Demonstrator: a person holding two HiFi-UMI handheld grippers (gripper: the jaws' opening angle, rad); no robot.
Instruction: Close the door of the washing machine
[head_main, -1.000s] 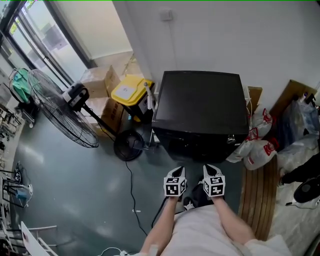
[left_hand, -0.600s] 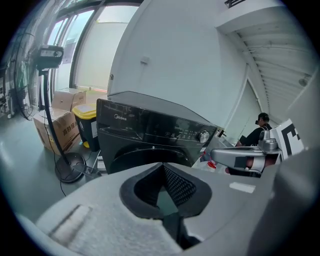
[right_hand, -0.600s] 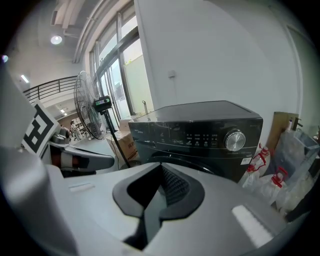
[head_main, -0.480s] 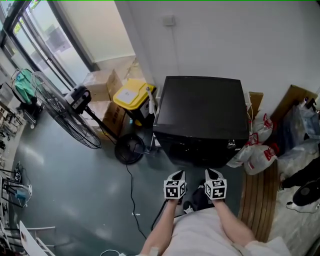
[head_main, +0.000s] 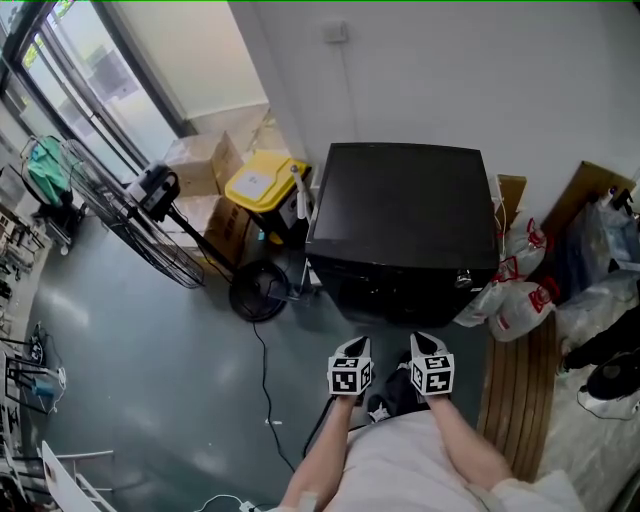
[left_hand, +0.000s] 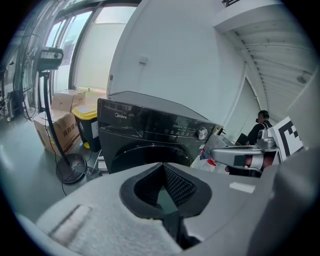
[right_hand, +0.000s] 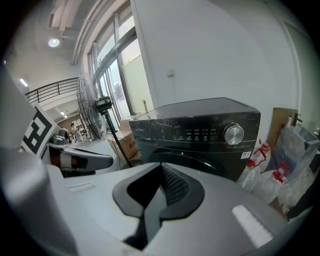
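The black front-loading washing machine (head_main: 400, 215) stands against the white wall, straight ahead of me. Its round door (left_hand: 145, 152) looks flush with the front in both gripper views, below the control panel and silver dial (right_hand: 233, 134). My left gripper (head_main: 354, 343) and right gripper (head_main: 421, 339) hang side by side a short way in front of the machine, apart from it, pointing at it and downward. In the left gripper view the left gripper (left_hand: 162, 167) is shut with nothing in it. The right gripper (right_hand: 160, 167) is shut and empty too.
A standing fan (head_main: 140, 215) with its round base (head_main: 258, 292) is left of the machine. A yellow-lidded bin (head_main: 262, 182) and cardboard boxes (head_main: 200, 165) sit behind it. Plastic bags (head_main: 515, 285) and wooden boards (head_main: 515, 400) lie on the right. A cable (head_main: 265, 390) runs across the floor.
The fan's head has swung round and now shows more edge-on. Both grippers stay where they were, shut.
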